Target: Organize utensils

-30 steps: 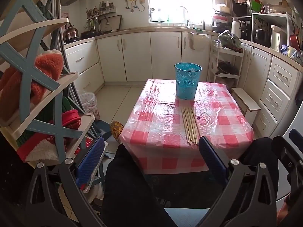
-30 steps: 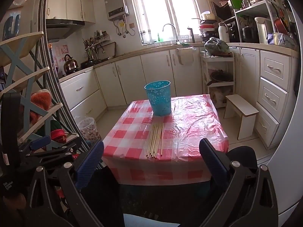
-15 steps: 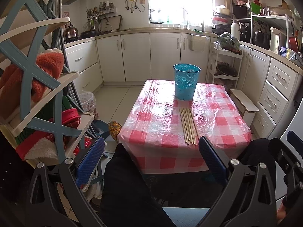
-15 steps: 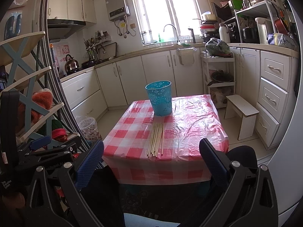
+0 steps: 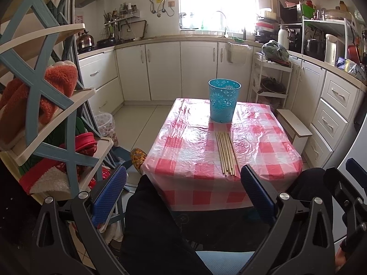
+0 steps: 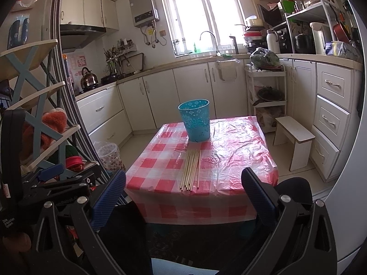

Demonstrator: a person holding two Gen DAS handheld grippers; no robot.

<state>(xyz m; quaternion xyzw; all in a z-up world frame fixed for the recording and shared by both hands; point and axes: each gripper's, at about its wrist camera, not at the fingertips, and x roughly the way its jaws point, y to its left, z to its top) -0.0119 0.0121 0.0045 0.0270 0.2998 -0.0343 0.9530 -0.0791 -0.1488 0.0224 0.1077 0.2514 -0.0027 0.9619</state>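
Left gripper (image 5: 183, 183) spread wide, holding nothing, short of the table (image 5: 263, 151). Right gripper (image 6: 183, 185) also spread, empty. Chopsticks (image 5: 226, 153) lying side by side on the checked cloth, just in front of the blue bucket (image 5: 223, 100), upright.

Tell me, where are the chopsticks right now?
In both wrist views the chopsticks lie side by side on the checkered table, just in front of the blue bucket, nearer the person.

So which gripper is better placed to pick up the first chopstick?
Marginally the right gripper: the chopsticks lie centred between its open fingers, while they sit right of centre for the left gripper. Both hang short of the table.
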